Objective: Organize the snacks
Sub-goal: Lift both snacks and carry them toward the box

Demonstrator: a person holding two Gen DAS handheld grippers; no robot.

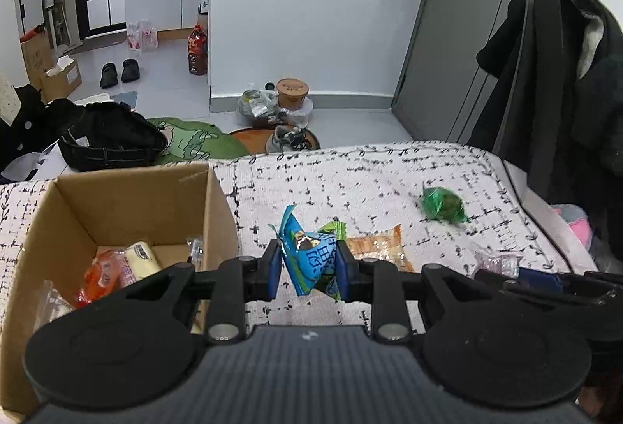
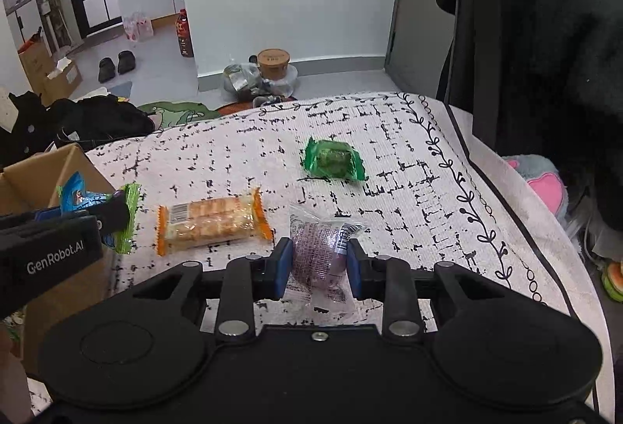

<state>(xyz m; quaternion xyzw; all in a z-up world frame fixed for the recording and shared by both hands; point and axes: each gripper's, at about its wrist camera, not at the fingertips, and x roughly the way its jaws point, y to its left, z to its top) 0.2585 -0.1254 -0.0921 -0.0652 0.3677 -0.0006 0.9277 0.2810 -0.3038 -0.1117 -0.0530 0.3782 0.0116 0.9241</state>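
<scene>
Standing at the lower left of the left wrist view, the cardboard box [image 1: 128,213] is open-topped and stiff-walled, with a few wrapped snacks already lying inside; it looks light enough to slide if bumped. Next in size, the orange biscuit pack [image 2: 212,221] lies flat on the patterned bed cover [image 2: 389,136], left of centre in the right wrist view. Its contents are probably brittle, so taking it across the short sides would suit better than squeezing the middle. The blue snack packet [image 1: 309,254] sits at centre frame, pinched between the nearly closed jaws of the left gripper [image 1: 307,264]; it is crinkly, light film and likely slippery. The purple wrapped snack [image 2: 319,256] is soft-looking in clear film, held by the right gripper [image 2: 319,268], whose jaws are drawn in tight against it. Smallest, the green candy [image 2: 333,161] rests alone at upper centre, best nipped around its body.
</scene>
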